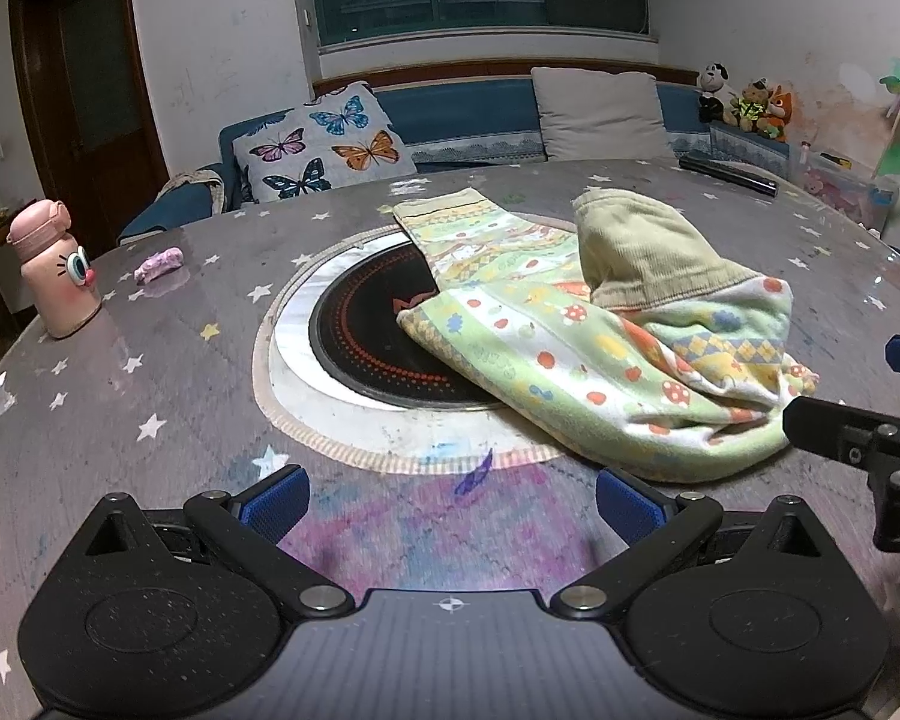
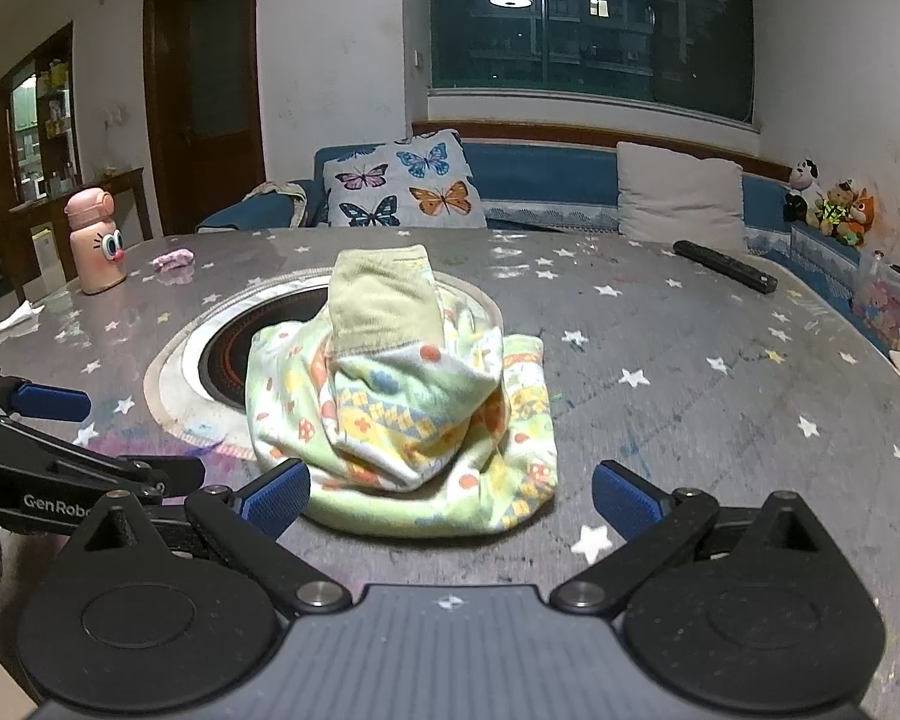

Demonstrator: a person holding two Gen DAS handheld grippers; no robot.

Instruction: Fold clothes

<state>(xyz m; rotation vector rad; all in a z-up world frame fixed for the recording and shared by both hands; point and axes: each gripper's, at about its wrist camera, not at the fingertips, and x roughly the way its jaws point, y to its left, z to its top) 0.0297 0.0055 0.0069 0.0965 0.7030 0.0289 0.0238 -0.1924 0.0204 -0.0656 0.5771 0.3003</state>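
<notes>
A small pale green garment (image 1: pixel 576 354) with mushroom and flower prints and a khaki ribbed cuff (image 1: pixel 642 252) lies crumpled on the grey star-patterned table (image 1: pixel 150 372), partly over a round black hob. In the right wrist view the garment (image 2: pixel 402 408) lies just ahead of my right gripper (image 2: pixel 450 495), which is open and empty. My left gripper (image 1: pixel 450 501) is open and empty, low over the table, with the garment ahead to its right. The right gripper's fingers (image 1: pixel 840 426) show at the right edge of the left wrist view, touching or nearly touching the garment.
A round black hob (image 1: pixel 378 330) with a pale ring is set in the table. A pink bottle (image 1: pixel 54 267) and a pink wad (image 1: pixel 159 264) stand at the left. A black remote (image 2: pixel 726 267) lies at the back right. A sofa with cushions stands behind.
</notes>
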